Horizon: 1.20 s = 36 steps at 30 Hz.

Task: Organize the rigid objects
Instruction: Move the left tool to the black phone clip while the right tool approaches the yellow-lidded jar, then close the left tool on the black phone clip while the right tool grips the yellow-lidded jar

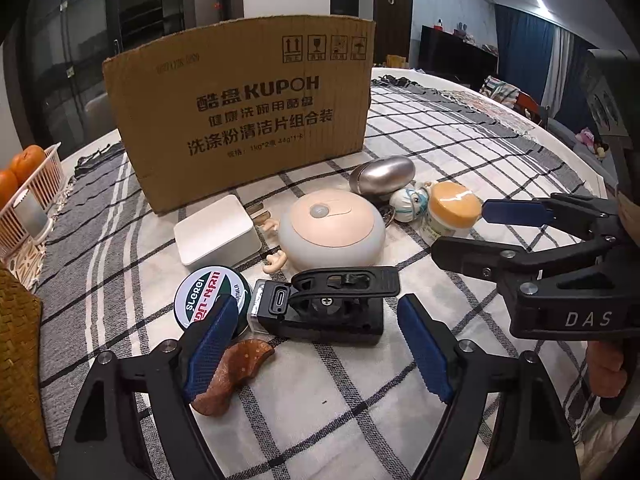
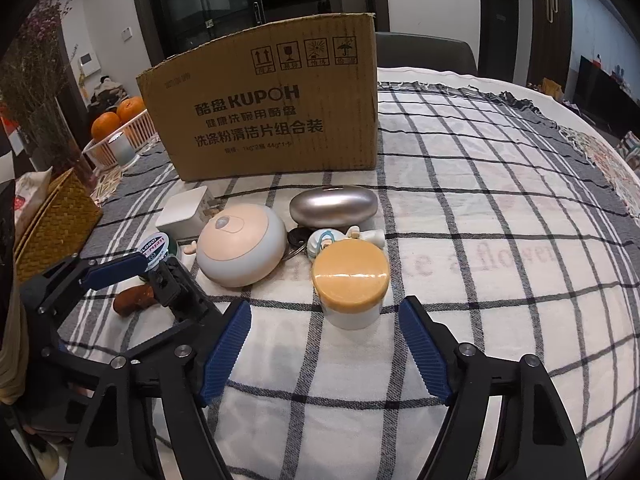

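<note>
A cardboard box stands at the back of the checked tablecloth; it also shows in the right wrist view. In front lie a black clip mount, a green round tin, a brown wooden piece, a white box, a round pink-and-grey light, a silver oval case and an orange-lidded jar. My left gripper is open, just before the black mount. My right gripper is open, just before the jar.
A white basket with oranges and a woven basket stand at the left edge. A small figurine and keys lie behind the jar. The tablecloth stretches to the right.
</note>
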Tool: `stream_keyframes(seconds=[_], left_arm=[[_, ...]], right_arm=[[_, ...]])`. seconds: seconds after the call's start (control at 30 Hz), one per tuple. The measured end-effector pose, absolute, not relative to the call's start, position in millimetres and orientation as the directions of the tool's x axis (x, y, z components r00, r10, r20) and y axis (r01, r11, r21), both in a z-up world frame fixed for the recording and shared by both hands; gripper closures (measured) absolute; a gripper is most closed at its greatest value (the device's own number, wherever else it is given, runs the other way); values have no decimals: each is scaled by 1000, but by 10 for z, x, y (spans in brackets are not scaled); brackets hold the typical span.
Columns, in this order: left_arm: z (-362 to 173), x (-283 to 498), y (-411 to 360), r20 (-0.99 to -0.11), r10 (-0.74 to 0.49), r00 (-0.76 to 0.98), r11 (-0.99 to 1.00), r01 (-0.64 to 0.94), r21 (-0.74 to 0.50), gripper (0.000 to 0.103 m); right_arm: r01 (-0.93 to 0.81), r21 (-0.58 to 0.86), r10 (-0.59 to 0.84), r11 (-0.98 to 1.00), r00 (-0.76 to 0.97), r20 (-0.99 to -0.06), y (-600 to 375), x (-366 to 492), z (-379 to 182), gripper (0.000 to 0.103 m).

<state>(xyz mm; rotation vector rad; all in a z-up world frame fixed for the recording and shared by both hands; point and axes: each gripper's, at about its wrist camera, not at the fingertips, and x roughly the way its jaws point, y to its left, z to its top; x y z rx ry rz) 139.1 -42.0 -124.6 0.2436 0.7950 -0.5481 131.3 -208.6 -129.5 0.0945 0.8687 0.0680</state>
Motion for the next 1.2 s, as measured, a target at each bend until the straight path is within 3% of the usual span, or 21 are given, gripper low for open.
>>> stream_keyframes(seconds=[0.6,0.8,0.93,1.2], left_arm=[[-1332,1482,-496,-766,-388,513,818,574,-30,29],[-1367,1520,-508,-777,-379,503,830,556,-45,30],[-1358,1533,-513,-777,-364,513,853,518,-57,30],[-1173,1493,-497,-750,-324,576,907,415,-72,30]], right_arm=[[-12,141,118,990,626,-771,-2130,1488,-1397,37],[-2,142,112,990,622,-775,-2157,1536,-1427,44],[6,135,102,991,618,-780,-2196,1551,-1441,59],[10,152,113,988,620,-776,-2258,1520,-1369,61]])
